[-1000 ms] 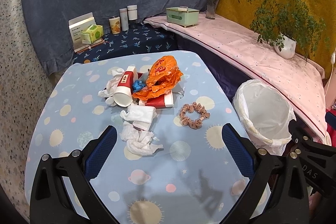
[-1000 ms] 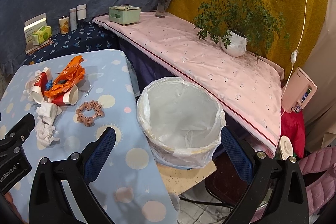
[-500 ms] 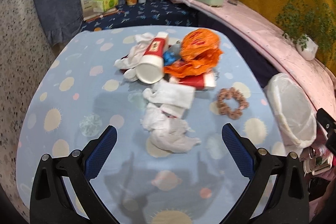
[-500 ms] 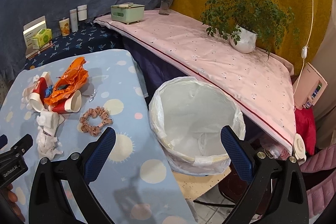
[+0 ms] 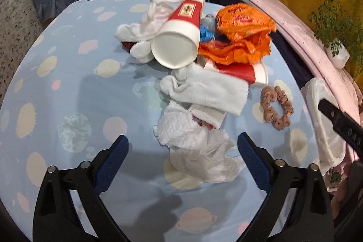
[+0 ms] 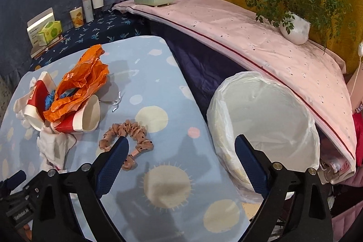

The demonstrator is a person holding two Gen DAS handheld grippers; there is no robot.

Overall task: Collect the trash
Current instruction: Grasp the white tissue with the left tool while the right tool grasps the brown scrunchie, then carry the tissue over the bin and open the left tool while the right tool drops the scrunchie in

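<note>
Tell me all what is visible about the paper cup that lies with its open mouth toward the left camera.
The paper cup is red with a white rim band and a small printed label, white and empty inside. It lies tipped on its side on the trash pile, resting on white crumpled tissues, beside the orange plastic bag. No gripper touches it.

Lined bin [image 6: 267,119] beside table [image 6: 147,74] of trash [image 6: 77,85]

Bright overhead light casts soft shadows on the table [image 5: 68,87] near the fingers [image 5: 111,165]; fisheye bends edges, slight motion blur.
</note>
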